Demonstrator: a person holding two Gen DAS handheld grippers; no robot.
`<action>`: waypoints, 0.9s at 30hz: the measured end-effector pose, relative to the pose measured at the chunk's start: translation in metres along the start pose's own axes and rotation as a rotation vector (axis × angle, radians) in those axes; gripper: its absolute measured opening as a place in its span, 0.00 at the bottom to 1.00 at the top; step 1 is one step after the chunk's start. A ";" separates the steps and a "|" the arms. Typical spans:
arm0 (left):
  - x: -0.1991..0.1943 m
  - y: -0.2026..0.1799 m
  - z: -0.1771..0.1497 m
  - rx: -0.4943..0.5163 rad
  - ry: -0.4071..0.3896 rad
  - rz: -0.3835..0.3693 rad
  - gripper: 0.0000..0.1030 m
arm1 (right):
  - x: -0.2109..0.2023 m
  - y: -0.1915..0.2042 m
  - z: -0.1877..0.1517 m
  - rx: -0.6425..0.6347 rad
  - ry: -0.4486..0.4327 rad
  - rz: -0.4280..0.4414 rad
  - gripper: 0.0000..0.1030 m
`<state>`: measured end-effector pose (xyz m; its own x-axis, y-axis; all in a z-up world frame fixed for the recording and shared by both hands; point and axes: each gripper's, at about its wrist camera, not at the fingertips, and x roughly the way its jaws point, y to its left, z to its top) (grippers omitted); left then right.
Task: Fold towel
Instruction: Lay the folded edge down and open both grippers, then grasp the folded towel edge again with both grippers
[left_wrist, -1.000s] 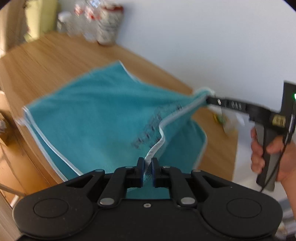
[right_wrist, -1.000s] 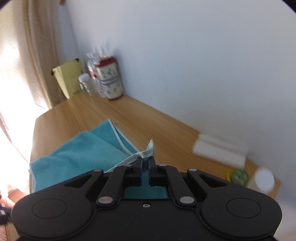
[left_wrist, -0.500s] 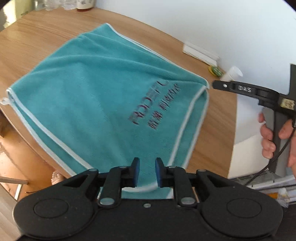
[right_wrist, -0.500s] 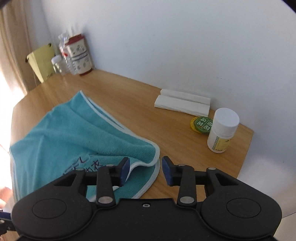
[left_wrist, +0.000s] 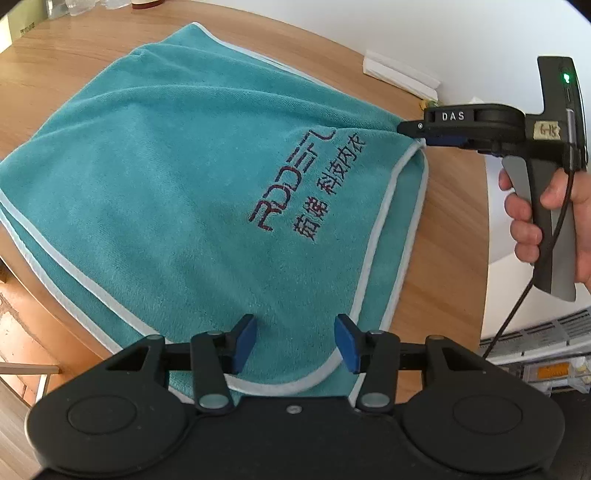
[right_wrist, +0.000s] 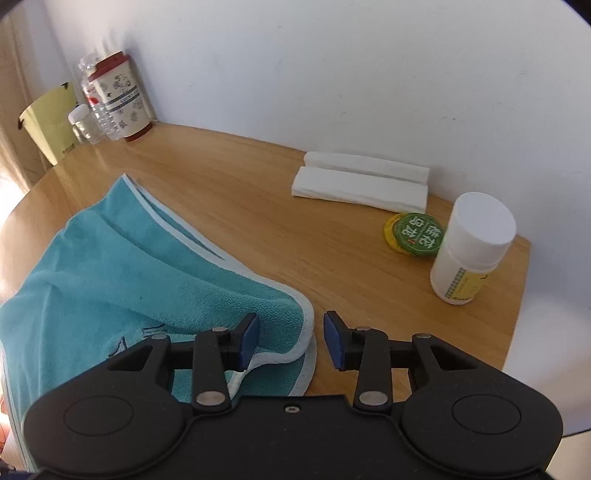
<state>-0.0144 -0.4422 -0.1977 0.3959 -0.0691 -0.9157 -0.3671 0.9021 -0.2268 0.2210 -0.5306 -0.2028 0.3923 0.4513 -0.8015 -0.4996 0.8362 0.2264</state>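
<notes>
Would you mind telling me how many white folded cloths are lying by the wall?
2: one folded cloth lies against the wall, the other folded cloth just in front of it, touching it, left of the green tin. None seems hidden.

One teal towel (left_wrist: 192, 177), two hand-held grippers, two white folded cloths (right_wrist: 360, 182), one white pill bottle (right_wrist: 471, 249), one green-lidded tin (right_wrist: 415, 233), one patterned canister (right_wrist: 122, 99) on one table (right_wrist: 258, 206).
</notes>
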 end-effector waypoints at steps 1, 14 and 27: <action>0.000 0.000 0.000 -0.002 -0.004 0.014 0.32 | 0.000 0.000 0.000 0.003 0.004 0.001 0.24; -0.003 0.007 0.004 -0.087 -0.018 0.050 0.03 | -0.033 -0.003 -0.006 -0.008 -0.071 0.020 0.11; -0.047 0.008 0.042 -0.049 -0.026 0.017 0.05 | -0.118 0.016 -0.056 0.079 -0.103 0.040 0.33</action>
<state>-0.0005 -0.4140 -0.1420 0.4105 -0.0426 -0.9109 -0.4144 0.8811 -0.2280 0.1235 -0.5876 -0.1353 0.4528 0.5107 -0.7308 -0.4552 0.8372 0.3031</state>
